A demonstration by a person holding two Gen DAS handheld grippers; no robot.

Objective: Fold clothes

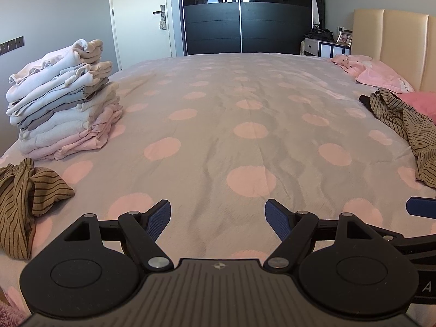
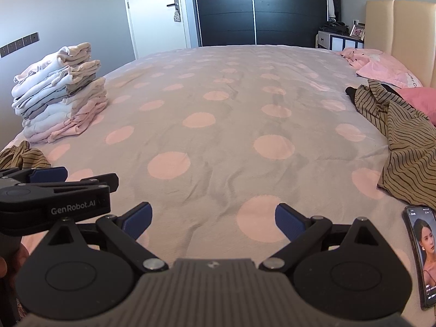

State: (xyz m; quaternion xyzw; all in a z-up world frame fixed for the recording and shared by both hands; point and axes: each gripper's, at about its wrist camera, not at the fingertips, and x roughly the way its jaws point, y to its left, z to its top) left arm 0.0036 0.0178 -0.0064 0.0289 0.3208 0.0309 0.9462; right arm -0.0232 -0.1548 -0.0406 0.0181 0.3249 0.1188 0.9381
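Striped garment (image 2: 403, 136) right of open right gripper (image 2: 212, 219), well apart

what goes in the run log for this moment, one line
left tool open, empty | right tool open, empty | folded stack | striped garment unfolded

Grey bedspread (image 1: 218, 103) with pink polka dots covers bed. Cream padded headboard (image 1: 395, 46) at right, pink pillows (image 1: 381, 76) below it. Dark sliding wardrobe (image 1: 245, 13) on far wall, white door (image 1: 141, 13) beside it. Phone (image 2: 421, 256) lies screen-up at near right edge.
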